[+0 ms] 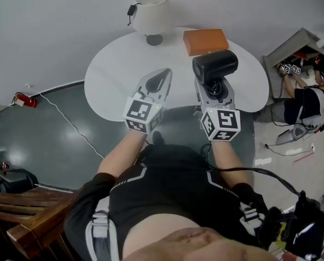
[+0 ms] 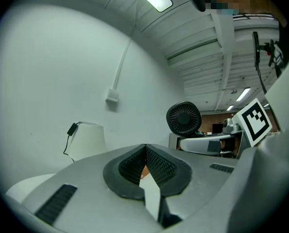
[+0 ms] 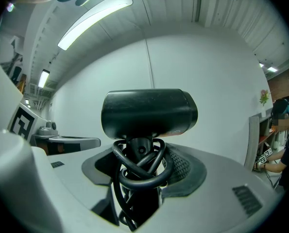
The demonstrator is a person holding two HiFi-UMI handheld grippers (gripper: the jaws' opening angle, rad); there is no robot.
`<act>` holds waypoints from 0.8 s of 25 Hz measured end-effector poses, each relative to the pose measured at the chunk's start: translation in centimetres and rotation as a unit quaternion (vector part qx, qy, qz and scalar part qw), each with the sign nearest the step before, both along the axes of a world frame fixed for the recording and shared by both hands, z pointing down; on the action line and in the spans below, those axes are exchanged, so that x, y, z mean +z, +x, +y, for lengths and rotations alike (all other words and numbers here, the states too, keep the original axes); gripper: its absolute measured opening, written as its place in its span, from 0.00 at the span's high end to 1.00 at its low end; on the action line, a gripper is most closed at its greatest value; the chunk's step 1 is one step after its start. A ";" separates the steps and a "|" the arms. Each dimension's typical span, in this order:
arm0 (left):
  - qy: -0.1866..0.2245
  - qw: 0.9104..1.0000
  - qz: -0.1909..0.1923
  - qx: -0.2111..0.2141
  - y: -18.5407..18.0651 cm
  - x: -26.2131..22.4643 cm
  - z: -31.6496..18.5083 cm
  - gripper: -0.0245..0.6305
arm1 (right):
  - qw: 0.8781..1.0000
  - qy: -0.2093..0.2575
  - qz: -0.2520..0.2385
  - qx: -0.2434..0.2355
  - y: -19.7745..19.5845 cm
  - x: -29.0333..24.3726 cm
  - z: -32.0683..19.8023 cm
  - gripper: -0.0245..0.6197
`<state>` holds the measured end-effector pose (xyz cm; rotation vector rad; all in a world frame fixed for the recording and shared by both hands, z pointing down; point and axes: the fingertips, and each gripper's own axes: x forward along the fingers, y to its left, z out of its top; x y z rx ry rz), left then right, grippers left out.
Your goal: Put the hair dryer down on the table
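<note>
White round bench lies just ahead; over its near edge the right gripper's fingers clamp the cord-wrapped handle of the hair dryer, likely rigid, top-heavy and smooth, while the left gripper is closed, empty.

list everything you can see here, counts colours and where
table: 1, white, round, by the wall
lamp: 1, white, at the table's back
box: 1, orange, on the table, right of the lamp
hair dryer: 1, black, over the table
cord: 1, black, wound round the dryer's handle
other person: 1, low at far right
left gripper: 1, grey, shut, empty
right gripper: 1, grey, shut on the hair dryer
</note>
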<state>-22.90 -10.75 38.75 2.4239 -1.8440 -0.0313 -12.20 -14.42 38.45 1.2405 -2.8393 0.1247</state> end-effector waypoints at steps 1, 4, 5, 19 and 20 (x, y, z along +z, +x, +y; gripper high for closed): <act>0.001 1.000 0.000 0.006 -0.2 0.0 -0.3 0.92 | 1.000 0.002 -0.002 0.009 -0.3 -0.1 -0.1 0.54; 0.005 1.000 -0.002 0.028 -0.7 0.0 -1.1 0.92 | 0.999 0.008 -0.008 0.042 -0.6 -0.3 -0.5 0.54; 0.007 0.999 -0.003 0.037 -0.9 0.0 -1.4 0.92 | 0.999 0.007 -0.009 0.050 -0.8 -0.2 -0.8 0.54; 0.025 0.995 -0.018 0.098 -1.2 -0.1 -4.3 0.92 | 0.988 -0.041 -0.036 0.141 -0.7 1.2 -3.5 0.54; 0.025 0.995 -0.018 0.100 -1.0 0.0 -4.7 0.92 | 0.987 -0.047 -0.041 0.145 -0.5 1.4 -3.9 0.54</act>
